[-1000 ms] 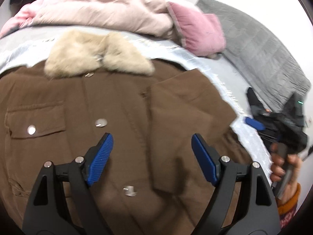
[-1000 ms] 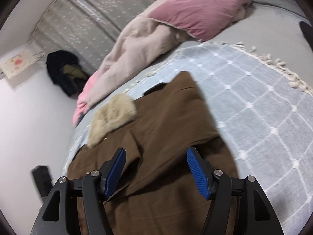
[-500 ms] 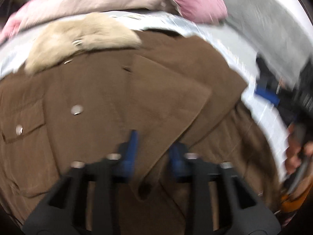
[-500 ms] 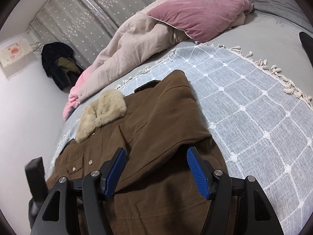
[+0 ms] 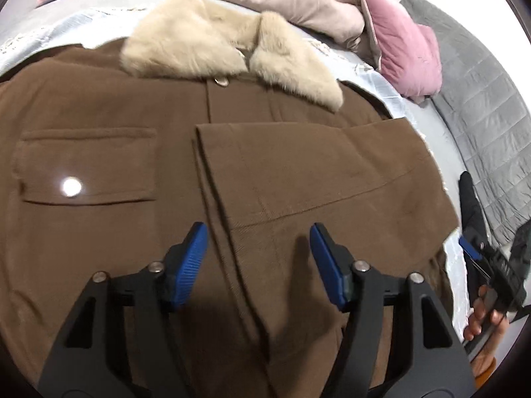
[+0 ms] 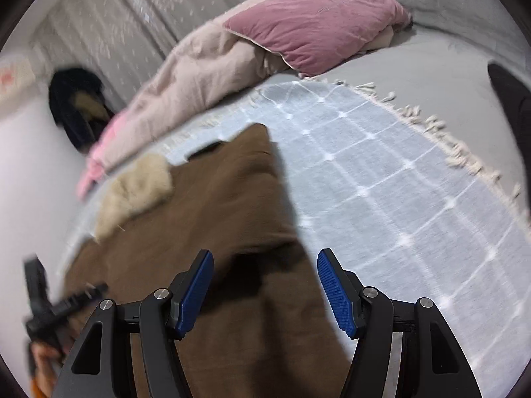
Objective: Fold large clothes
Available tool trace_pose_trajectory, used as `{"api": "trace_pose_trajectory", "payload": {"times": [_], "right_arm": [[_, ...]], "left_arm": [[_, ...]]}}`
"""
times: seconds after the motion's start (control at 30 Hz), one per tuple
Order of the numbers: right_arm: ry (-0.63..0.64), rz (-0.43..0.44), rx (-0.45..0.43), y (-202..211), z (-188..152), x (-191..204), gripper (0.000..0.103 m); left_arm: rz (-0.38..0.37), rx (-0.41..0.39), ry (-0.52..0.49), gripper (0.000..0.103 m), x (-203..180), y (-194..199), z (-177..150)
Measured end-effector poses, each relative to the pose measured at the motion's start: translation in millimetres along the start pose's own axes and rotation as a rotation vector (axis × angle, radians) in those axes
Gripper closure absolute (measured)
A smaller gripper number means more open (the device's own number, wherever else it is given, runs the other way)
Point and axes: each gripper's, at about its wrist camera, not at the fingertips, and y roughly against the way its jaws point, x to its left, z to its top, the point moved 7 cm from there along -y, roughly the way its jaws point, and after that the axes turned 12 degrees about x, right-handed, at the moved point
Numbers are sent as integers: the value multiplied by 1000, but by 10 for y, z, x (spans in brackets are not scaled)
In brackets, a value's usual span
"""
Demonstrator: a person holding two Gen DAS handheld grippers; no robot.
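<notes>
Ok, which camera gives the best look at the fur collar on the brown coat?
The left wrist view: the fur collar lies sharp and whole, both halves visible above the brown coat. The right wrist view shows it only small, blurred and from the side.

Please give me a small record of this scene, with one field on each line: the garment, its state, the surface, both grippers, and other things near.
garment: brown coat with a beige fur collar
state: lying flat, front up; one sleeve folded across the chest
pocket: flap pocket with a shiny snap
surface: light blue checked blanket with a fringe, on a bed
left gripper: open, over the folded sleeve, holding nothing
right gripper: open, over the coat's edge, holding nothing
nearby: pink pillow, pale pink duvet
</notes>
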Motion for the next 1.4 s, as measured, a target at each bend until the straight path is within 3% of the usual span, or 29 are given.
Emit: {"api": "trace_pose_trajectory", "payload": {"times": [0.07,0.1,0.13,0.2,0.3,0.4,0.5,0.53,0.57,0.6,0.7,0.73,0.8,0.9,0.97,1.07,1.13,1.2,1.27,1.33,1.4], "right_arm": [[59,-84,34,-73,-39,-51,37],[86,-110,58,-144,-61,-67,37],[95,-112,70,-203,-63,-72,37],[98,-86,78,-330,-31,-58,37],[115,-99,45,-440,82,-4,38],[160,-147,6,-471,158,32,38],[181,-254,68,-633,124,-80,38],[165,-325,116,-726,78,-199,37],[145,-296,114,-740,60,-243,36],[124,-262,111,-727,56,-275,35],[145,-244,193,-627,29,-253,35],[156,-241,204,-573,27,-230,35],[176,-215,195,-426,44,-161,35],[166,-81,119,-163,140,46,35],[161,7,64,-70,184,197,35],[162,46,28,-208,183,306,36],[138,36,71,-453,153,252,37],[97,-45,148,-728,40,105,38],[83,-81,135,-782,6,36,38],[51,-109,177,-728,26,51,38],[14,-102,190,-639,54,92,37]], "left_arm": [[36,-38,-2,61,-36,0,32],[41,-50,-5,78,-51,17,53],[50,-62,-3,84,-54,38,88],[47,-101,-9,89,-95,155,111],[-10,-237,-30,92,-120,458,158],[37,-343,-45,92,-63,708,214],[163,-275,-39,92,100,502,302],[219,-238,-44,91,158,379,330],[278,-157,-54,90,251,168,331],[291,-116,-58,86,278,55,323],[354,-209,-67,75,237,233,284],[349,-238,-67,72,197,310,267],[271,-299,-86,65,68,489,210],[189,-312,-148,57,-152,510,141],[167,-259,-189,54,-267,338,124],[179,-107,-206,54,-270,-82,-29],[186,-146,-225,53,-256,-93,-102],[177,-121,-203,53,-234,-20,-152],[177,-94,-184,50,-220,121,-199],[193,-98,-155,22,-184,322,-253],[214,-138,-133,17,-125,557,-333]]}}
